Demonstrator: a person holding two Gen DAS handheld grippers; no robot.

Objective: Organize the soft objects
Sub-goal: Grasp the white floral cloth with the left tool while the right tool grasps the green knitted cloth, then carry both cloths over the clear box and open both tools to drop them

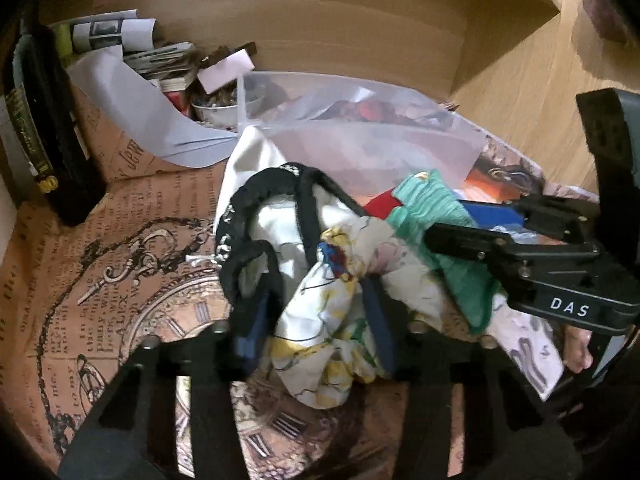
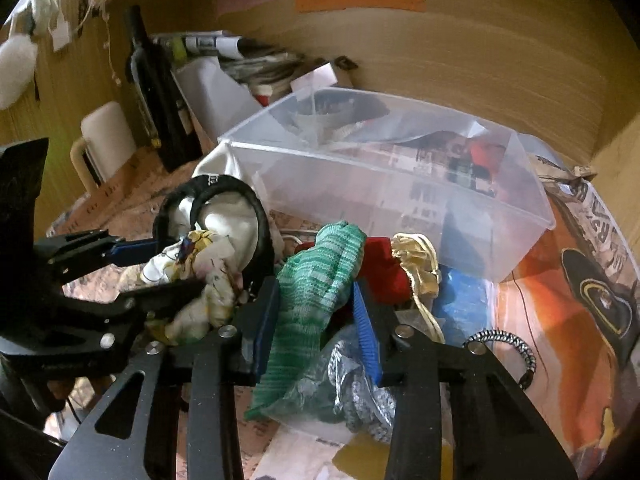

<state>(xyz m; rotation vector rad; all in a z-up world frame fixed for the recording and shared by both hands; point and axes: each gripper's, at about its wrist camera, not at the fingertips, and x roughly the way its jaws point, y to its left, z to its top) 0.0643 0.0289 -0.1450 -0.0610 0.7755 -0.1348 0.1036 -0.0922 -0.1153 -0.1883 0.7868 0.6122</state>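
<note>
A pile of soft clothes lies in front of a clear plastic bin (image 1: 360,136) (image 2: 400,184). My left gripper (image 1: 316,336) is shut on a white floral cloth (image 1: 332,320) tangled with a white garment with black trim (image 1: 264,216); the same cloth shows in the right wrist view (image 2: 200,280). My right gripper (image 2: 316,320) is shut on a green knit cloth (image 2: 316,292), also seen in the left wrist view (image 1: 436,216). Red cloth (image 2: 384,272), a cream cloth (image 2: 416,264) and a blue item (image 2: 460,300) lie beside it.
A dark wine bottle (image 2: 156,92) and a white mug (image 2: 104,144) stand at the left. Papers and a bowl (image 1: 224,108) sit behind the bin. A wooden wall closes the back and right. A striped hair band (image 2: 508,348) and a bagged cord (image 2: 352,392) lie near me.
</note>
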